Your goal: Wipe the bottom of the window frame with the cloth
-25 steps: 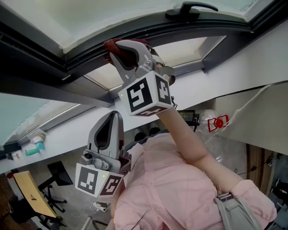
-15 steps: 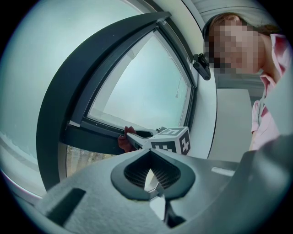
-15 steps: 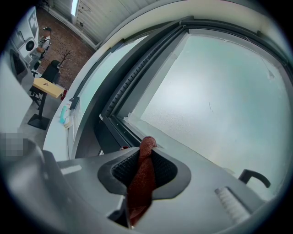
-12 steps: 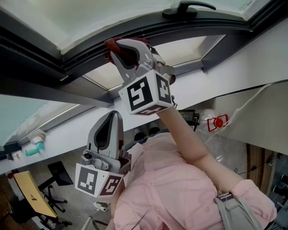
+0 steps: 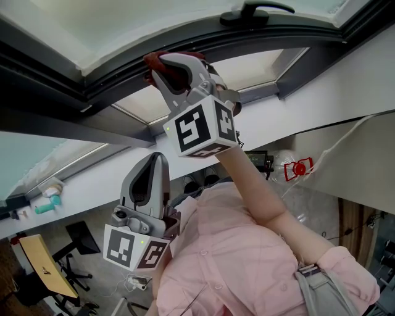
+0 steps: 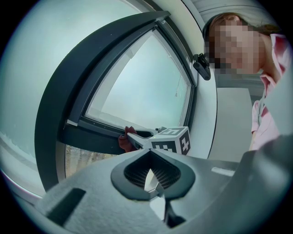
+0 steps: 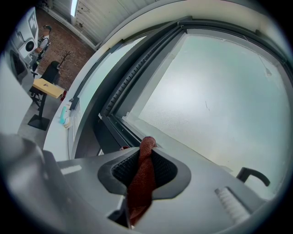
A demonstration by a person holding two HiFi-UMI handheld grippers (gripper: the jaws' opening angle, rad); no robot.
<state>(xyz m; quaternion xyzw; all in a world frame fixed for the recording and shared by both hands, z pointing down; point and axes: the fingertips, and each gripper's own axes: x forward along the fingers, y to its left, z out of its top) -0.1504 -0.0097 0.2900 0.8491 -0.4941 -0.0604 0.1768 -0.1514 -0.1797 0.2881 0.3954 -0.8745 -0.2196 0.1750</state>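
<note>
A dark red cloth (image 5: 153, 61) is pinched in my right gripper (image 5: 163, 64), which is shut on it and presses it against the dark window frame (image 5: 117, 79) at its lower rail. In the right gripper view the cloth (image 7: 142, 178) runs between the jaws toward the frame's rail (image 7: 116, 125). My left gripper (image 5: 155, 159) hangs lower, shut, with nothing held, and away from the frame. The left gripper view shows its jaws (image 6: 151, 176) pointing at the cloth (image 6: 124, 141) and the right gripper's marker cube (image 6: 176, 140).
A black window handle (image 5: 255, 12) sits on the frame to the right of the cloth. A white sill (image 5: 92, 179) runs below, with a teal bottle (image 5: 47, 204) at its left end. The person's pink sleeve (image 5: 247, 247) fills the lower middle.
</note>
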